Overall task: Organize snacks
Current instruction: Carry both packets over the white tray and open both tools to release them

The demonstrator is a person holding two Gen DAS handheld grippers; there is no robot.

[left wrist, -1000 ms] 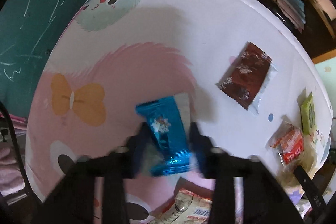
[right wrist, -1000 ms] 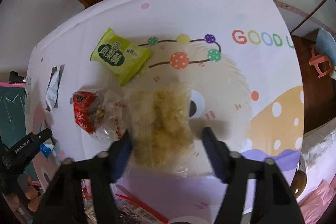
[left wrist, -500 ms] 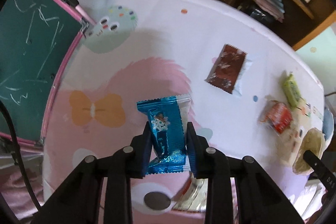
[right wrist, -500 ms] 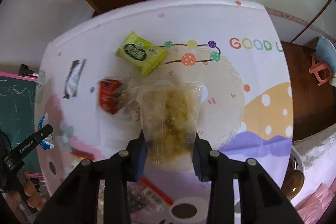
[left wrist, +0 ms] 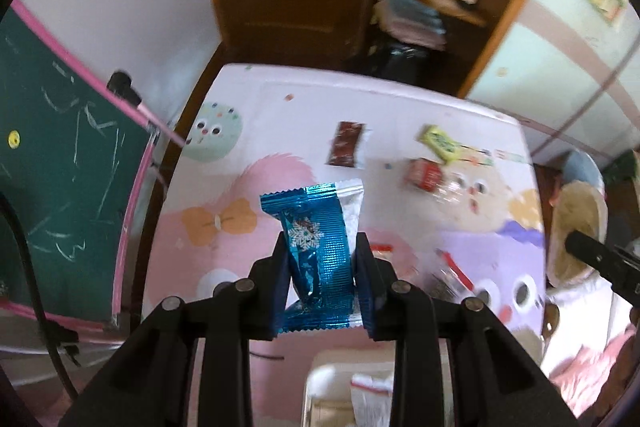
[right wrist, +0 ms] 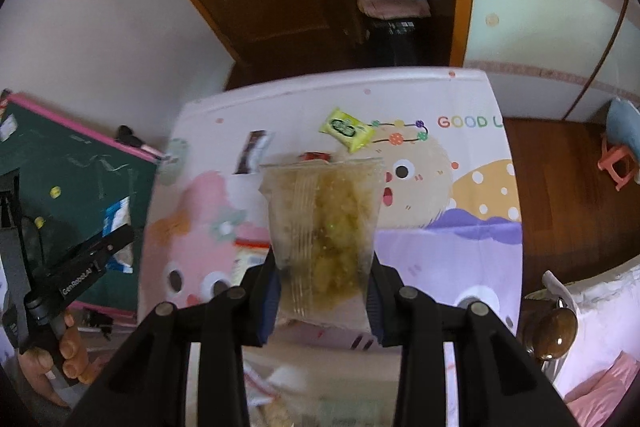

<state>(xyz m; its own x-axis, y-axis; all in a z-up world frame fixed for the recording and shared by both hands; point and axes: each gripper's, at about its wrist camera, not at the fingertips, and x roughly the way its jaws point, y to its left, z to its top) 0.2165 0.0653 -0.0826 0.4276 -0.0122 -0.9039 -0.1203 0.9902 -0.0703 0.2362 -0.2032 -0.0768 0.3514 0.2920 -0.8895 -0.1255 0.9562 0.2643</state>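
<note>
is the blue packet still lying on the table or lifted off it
Lifted off. The left gripper is shut on the blue packet, which stands upright between the fingers, well above the table.

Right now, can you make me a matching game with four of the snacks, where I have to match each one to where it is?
Snacks:
1. blue packet
2. clear bag of yellow bits
3. green packet
4. brown packet

Places:
A. lying on the tablecloth, close to the string of coloured dots
B. held up in the left gripper
C. lying on the tablecloth, near the far edge by the pink patch
D. held up in the right gripper

Pairs: 1-B, 2-D, 3-A, 4-C
</note>
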